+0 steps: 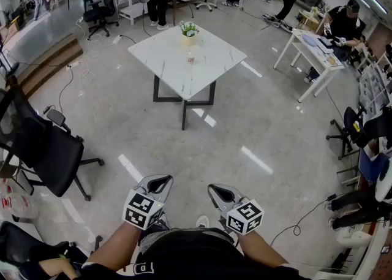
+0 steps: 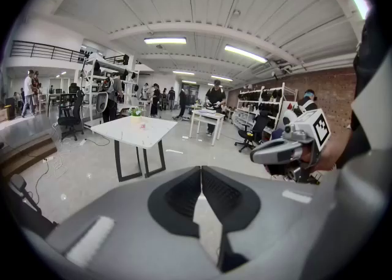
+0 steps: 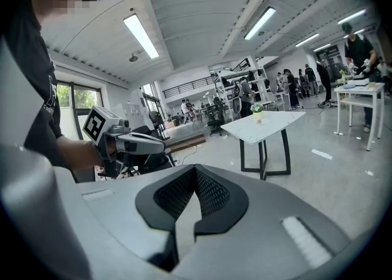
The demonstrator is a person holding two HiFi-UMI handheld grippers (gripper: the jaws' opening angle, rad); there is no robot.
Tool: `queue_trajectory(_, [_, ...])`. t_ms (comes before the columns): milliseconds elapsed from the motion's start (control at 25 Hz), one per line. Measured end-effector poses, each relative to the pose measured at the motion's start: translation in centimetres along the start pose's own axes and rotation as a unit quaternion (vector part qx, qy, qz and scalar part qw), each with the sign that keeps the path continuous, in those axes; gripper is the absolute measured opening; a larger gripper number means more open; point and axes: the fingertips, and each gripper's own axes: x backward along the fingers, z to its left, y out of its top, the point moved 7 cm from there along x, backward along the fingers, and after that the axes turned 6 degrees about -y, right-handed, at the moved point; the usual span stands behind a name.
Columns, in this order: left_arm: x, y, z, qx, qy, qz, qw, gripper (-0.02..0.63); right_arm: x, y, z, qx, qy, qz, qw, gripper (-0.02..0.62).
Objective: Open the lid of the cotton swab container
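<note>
While left gripper (image 1: 159,182) and right gripper (image 1: 221,193) hung well short of white table (image 1: 160,58), jaws of both pressed together and empty, task looked unstarted. Likely cotton swab container (image 1: 190,58), too small to confirm, stood mid-table near potted plant (image 1: 188,30). Next move probably called for: reach table, part jaws.

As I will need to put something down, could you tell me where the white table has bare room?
The white table is mostly bare: its near corner and both side corners are free. Only the far corner, with the potted plant, and the middle, with the small container, are taken.
</note>
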Motion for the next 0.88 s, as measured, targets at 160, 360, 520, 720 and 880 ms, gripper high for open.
queue_trajectory(160, [0.2, 1.1, -0.2, -0.005, 0.007, -0.004, 1.0, 0.06, 0.2, 0.3, -0.1, 0.001, 0.0, 0.001, 1.0, -0.006])
queue_trajectory(360, [-0.1, 0.1, 0.3, -0.005, -0.004, 0.002, 1.0, 0.06, -0.2, 0.1, 0.0, -0.006, 0.002, 0.0, 1.0, -0.006])
queue_trajectory(520, [-0.1, 0.3, 0.3, -0.002, -0.005, -0.002, 1.0, 0.06, -0.3, 0.4, 0.2, -0.022, 0.013, -0.009, 1.0, -0.006])
queue_trajectory(720, [0.1, 0.3, 1.1, 0.01, -0.01, -0.004, 0.9999, 0.06, -1.0, 0.7, 1.1, -0.003, 0.015, -0.007, 1.0, -0.006])
queue_trajectory(880, [0.2, 0.2, 2.0, 0.005, -0.013, -0.003, 0.9999, 0.06, -1.8, 0.8, 1.4, -0.003, 0.013, -0.006, 1.0, -0.006])
